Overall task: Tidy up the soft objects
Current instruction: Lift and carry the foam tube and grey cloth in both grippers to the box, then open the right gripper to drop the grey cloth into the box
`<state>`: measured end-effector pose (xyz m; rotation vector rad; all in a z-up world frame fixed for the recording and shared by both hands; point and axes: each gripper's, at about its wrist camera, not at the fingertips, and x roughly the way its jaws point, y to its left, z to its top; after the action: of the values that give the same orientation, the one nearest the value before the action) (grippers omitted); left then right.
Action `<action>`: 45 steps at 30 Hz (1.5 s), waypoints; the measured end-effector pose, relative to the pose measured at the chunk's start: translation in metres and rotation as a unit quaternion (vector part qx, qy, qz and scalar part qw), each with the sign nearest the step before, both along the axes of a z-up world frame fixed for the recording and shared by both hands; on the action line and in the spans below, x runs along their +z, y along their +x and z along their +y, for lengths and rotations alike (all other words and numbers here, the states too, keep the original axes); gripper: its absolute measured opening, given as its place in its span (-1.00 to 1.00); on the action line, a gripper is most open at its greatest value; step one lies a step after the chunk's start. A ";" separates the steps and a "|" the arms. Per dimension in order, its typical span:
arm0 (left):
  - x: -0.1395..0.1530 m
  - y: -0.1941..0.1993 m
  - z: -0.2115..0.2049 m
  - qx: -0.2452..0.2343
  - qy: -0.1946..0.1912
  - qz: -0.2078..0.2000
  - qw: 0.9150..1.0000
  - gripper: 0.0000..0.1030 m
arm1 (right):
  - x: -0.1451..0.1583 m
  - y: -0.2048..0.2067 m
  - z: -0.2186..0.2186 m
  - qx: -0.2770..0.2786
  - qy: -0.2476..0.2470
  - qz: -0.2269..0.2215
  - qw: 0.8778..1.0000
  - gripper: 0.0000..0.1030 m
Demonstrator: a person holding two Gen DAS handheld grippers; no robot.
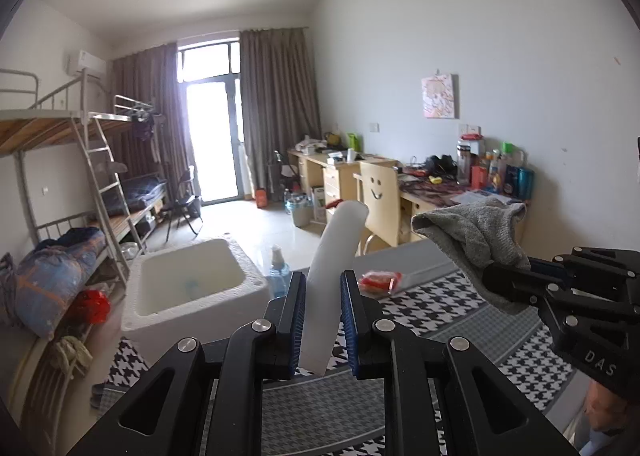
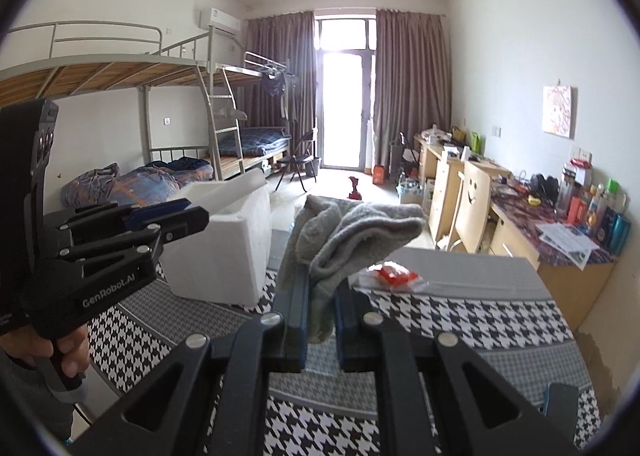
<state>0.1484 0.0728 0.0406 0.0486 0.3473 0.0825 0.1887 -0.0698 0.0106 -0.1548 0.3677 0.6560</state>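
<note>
Left tongs [image 1: 320, 320] clamped on white foam strip [image 1: 334, 276], upright | right tongs [image 2: 320, 320] clamped on grey towel [image 2: 352, 232], drooping | foam box [image 1: 192, 288] at ten o'clock | advice: lower both in, release gently.

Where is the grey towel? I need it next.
The towel hangs from the right gripper, above the checked cloth, right of the foam box.
</note>
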 end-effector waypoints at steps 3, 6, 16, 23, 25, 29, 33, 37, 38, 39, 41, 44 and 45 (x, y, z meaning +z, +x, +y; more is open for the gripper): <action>0.003 0.000 0.004 0.013 -0.002 -0.005 1.000 -0.63 | 0.005 0.000 0.008 0.012 -0.002 -0.009 1.000 -0.74; 0.004 0.001 0.007 0.026 -0.003 -0.008 1.000 -0.63 | 0.008 0.001 0.016 0.018 -0.005 -0.013 1.000 -0.74; 0.006 0.003 0.030 0.081 -0.003 -0.016 0.997 -0.63 | 0.015 0.014 0.034 0.045 -0.009 -0.020 0.999 -0.74; 0.008 0.002 0.044 0.105 -0.005 -0.020 0.994 -0.63 | 0.020 0.019 0.046 0.062 -0.010 -0.022 0.998 -0.74; 0.008 0.000 0.048 0.109 -0.008 -0.020 0.994 -0.63 | 0.021 0.022 0.053 0.070 -0.011 -0.017 0.997 -0.74; 0.007 -0.004 0.058 0.117 -0.018 -0.019 0.993 -0.63 | 0.020 0.022 0.067 0.082 -0.015 -0.019 0.996 -0.74; 0.007 -0.007 0.069 0.133 -0.018 -0.019 0.991 -0.63 | 0.018 0.024 0.079 0.098 -0.015 -0.012 0.995 -0.74; 0.007 -0.008 0.078 0.147 -0.022 -0.019 0.989 -0.63 | 0.016 0.028 0.091 0.108 -0.020 -0.004 0.994 -0.74; 0.006 -0.008 0.081 0.150 -0.023 -0.019 0.988 -0.63 | 0.016 0.028 0.095 0.111 -0.022 -0.003 0.994 -0.74; 0.006 -0.008 0.083 0.154 -0.023 -0.018 0.988 -0.63 | 0.015 0.029 0.098 0.112 -0.024 -0.002 0.993 -0.74; 0.005 -0.011 0.089 0.159 -0.022 -0.019 0.987 -0.63 | 0.016 0.030 0.105 0.117 -0.025 0.000 0.993 -0.74; 0.003 -0.015 0.095 0.170 -0.021 -0.018 0.985 -0.63 | 0.015 0.032 0.112 0.123 -0.022 0.006 0.992 -0.74; 0.002 -0.016 0.097 0.174 -0.021 -0.018 0.984 -0.63 | 0.015 0.033 0.114 0.127 -0.021 0.008 0.992 -0.74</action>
<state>0.1323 0.1696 0.0429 -0.0567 0.3179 0.4206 0.2216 0.0444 0.0253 -0.2395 0.3805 0.9020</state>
